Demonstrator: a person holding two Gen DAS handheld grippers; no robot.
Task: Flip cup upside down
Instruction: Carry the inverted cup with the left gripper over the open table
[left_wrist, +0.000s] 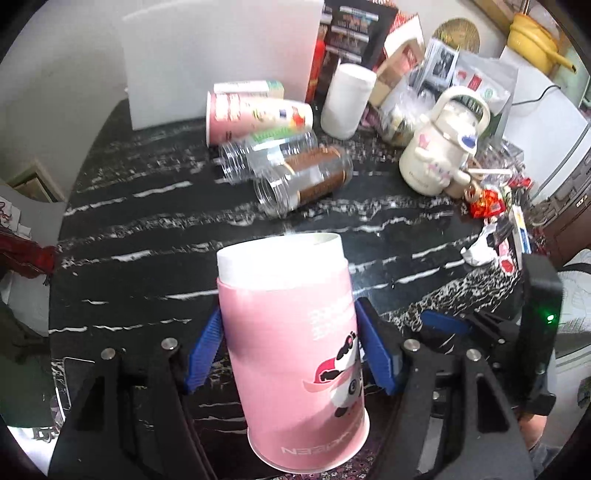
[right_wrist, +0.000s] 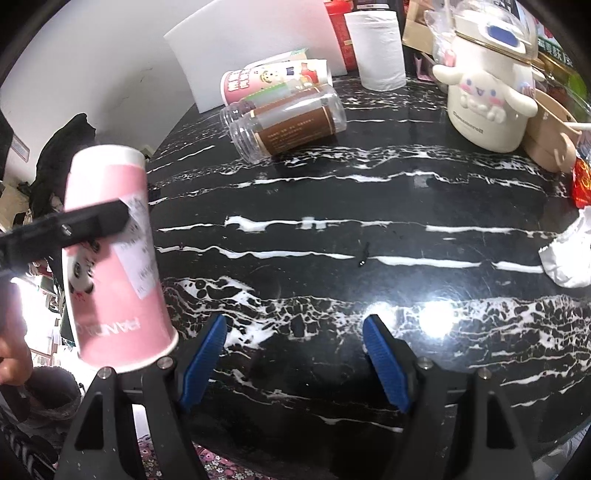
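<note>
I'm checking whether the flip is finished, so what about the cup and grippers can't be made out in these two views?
- Pink cup mouth, left wrist view: faces the camera side, cut off low; the inside is unseen.
- Cup in right wrist view: the left gripper's black finger crosses it, and glare washes out its lower left.
- Whether the cup touches the table: neither view shows.
- Cup print: blurred.
- Right gripper: open, holding nothing.
</note>
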